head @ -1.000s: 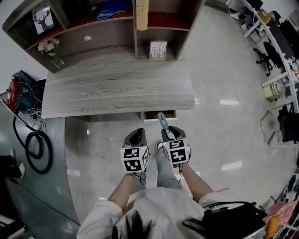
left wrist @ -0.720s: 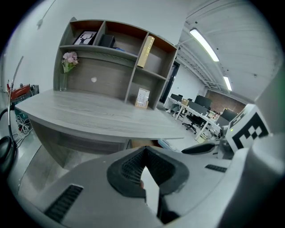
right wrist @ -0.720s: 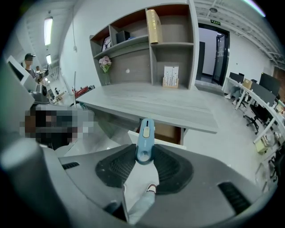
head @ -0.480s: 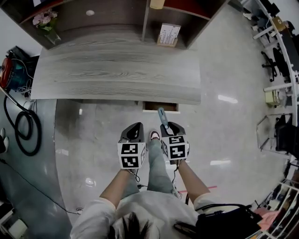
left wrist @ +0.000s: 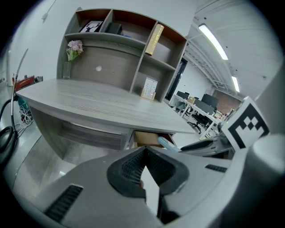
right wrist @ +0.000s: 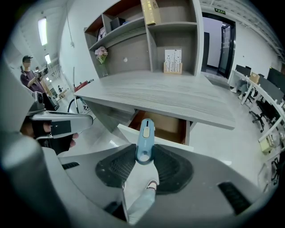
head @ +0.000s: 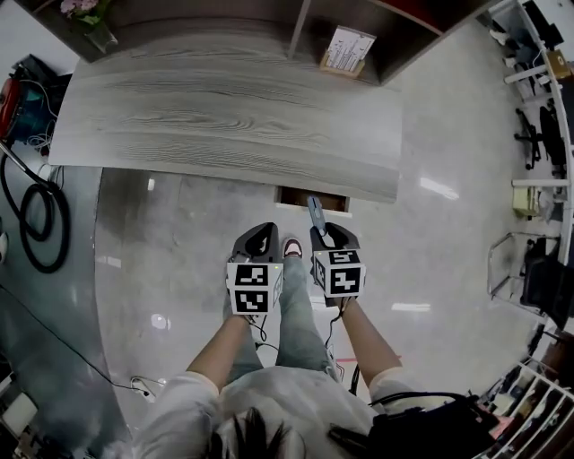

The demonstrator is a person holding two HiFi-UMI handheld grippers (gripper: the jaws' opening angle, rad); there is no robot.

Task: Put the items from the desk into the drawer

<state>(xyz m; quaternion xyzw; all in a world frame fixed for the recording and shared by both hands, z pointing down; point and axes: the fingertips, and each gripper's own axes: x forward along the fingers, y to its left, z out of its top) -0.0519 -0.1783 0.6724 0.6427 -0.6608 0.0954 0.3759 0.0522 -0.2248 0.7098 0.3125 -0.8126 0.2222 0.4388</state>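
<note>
My right gripper [head: 325, 235] [right wrist: 144, 153] is shut on a light blue utility knife [head: 315, 213] [right wrist: 145, 139], which sticks out forward between the pads. The knife's tip points at the open drawer [head: 312, 198] [right wrist: 165, 125] under the grey wooden desk [head: 224, 108] [right wrist: 169, 95]. The drawer's brown inside looks bare where I can see it. My left gripper [head: 261, 237] [left wrist: 144, 151] hangs beside the right one, shut with nothing in it. In the left gripper view the knife [left wrist: 168, 144] shows at the drawer [left wrist: 149, 138] front. The desk top holds no loose items.
Behind the desk stands a shelf unit with a calendar card [head: 346, 50] and a flower vase [head: 85, 16]. Black cables [head: 36, 224] and a red device [head: 13, 100] lie left of the desk. Office chairs [head: 538, 134] stand far right. My shoe [head: 291, 247] is below the drawer.
The head view has swung, so the desk sits higher and more tilted in the frame. Both grippers keep their side-by-side pose and the knife stays in the right one.
</note>
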